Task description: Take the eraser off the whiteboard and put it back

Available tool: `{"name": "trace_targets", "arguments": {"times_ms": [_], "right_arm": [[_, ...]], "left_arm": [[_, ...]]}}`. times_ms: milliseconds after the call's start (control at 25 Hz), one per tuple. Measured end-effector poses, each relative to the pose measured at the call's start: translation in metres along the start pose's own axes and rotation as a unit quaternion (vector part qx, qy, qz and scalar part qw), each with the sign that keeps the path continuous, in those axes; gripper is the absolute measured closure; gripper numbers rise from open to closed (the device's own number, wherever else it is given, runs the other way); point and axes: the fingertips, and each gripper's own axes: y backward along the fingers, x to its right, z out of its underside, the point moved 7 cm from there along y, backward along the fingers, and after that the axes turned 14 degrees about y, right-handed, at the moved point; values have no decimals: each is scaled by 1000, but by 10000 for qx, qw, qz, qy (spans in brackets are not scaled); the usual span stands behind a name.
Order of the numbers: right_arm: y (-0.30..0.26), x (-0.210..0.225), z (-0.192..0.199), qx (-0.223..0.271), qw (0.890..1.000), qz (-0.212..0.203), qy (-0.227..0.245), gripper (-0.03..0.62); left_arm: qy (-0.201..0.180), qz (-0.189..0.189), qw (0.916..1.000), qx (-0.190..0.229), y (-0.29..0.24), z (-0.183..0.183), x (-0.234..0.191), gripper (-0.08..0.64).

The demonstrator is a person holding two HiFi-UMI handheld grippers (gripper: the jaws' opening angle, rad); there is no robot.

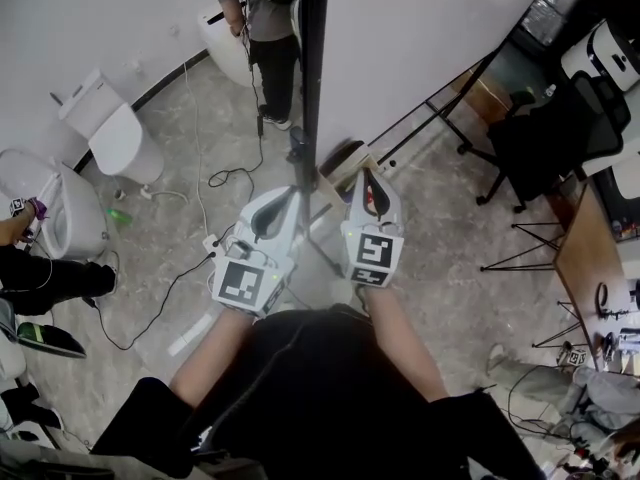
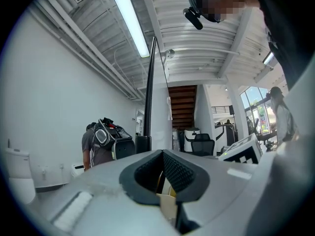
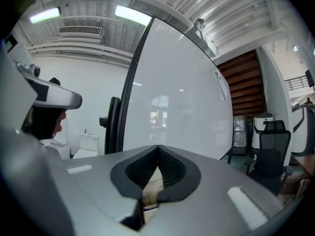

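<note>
Two pairs of jaws, on the left gripper (image 2: 162, 154) and the right gripper (image 3: 158, 147), stand pressed together on nothing, with the whiteboard (image 3: 177, 92) just ahead. No eraser can be made out. Likely next: find it, spread the right jaws.

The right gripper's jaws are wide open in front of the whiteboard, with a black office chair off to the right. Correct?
No: the right gripper view shows the right gripper shut, nothing between its jaws. It does face the whiteboard, with the black office chair off to the right.
</note>
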Motion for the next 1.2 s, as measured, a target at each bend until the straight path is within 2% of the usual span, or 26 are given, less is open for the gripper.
{"name": "trace_targets", "arguments": {"times_ms": [360, 600, 840, 1200], "right_arm": [[42, 13, -27, 330, 9993, -103, 103, 583], [82, 22, -49, 761, 9966, -275, 139, 583], [114, 31, -57, 668, 9969, -410, 32, 583], [123, 34, -56, 697, 9967, -398, -72, 583]], "left_arm": [[-10, 132, 9999, 10, 1, -3, 10, 555], [-18, 125, 9999, 20, 2, -5, 9, 555], [-18, 176, 9998, 35, 4, -10, 10, 555], [2, 232, 9997, 29, 7, -10, 9, 555]]}}
